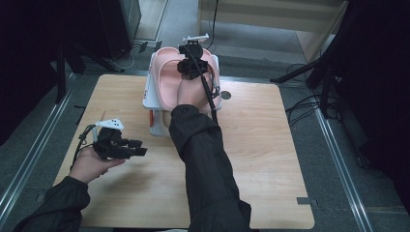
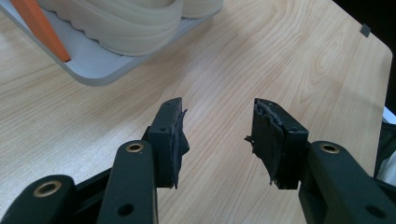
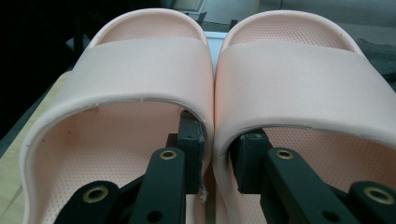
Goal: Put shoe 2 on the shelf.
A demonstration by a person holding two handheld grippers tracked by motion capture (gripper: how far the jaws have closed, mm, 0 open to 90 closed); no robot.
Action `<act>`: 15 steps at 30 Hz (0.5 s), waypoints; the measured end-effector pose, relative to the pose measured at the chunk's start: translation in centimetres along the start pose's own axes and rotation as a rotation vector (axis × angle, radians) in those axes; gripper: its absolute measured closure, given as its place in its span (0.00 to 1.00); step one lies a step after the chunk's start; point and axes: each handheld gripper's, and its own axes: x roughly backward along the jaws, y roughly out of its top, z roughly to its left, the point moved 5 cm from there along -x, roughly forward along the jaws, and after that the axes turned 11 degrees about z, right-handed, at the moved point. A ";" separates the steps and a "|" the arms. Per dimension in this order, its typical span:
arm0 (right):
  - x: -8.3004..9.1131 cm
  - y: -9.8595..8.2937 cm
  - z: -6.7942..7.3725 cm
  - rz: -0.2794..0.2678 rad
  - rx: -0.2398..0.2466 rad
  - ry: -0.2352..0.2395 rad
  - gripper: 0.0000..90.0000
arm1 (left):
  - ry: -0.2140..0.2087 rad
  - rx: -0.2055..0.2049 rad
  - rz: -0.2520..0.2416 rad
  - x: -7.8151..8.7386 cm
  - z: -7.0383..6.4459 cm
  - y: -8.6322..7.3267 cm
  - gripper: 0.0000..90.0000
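Evidently we pinch both pale pink foam slide sandals (image 3: 210,88) at once: our right gripper (image 3: 215,161) has one finger inside each sandal, nearly closed on the two touching inner side walls, so the pair moves together. They sit on a white rack (image 1: 149,94) at the wooden worktop's (image 1: 251,145) far edge, long axes running away beyond the fingers, toes pointing outward. Our left gripper (image 2: 217,135) hovers wide open, holding nothing.

matt foam slippers (image 3: 210,93), wood-grain table (image 2: 280,60)
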 end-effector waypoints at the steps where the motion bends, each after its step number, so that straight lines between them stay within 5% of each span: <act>1: 0.0 0.1 0.0 -0.004 -0.006 -0.009 0.85 | 0.000 0.000 0.000 0.0 0.0 0.0 0.59; 15: -1.7 1.0 0.0 -0.009 -0.018 -0.050 0.83 | 0.002 0.010 -0.002 0.3 0.2 -0.4 0.59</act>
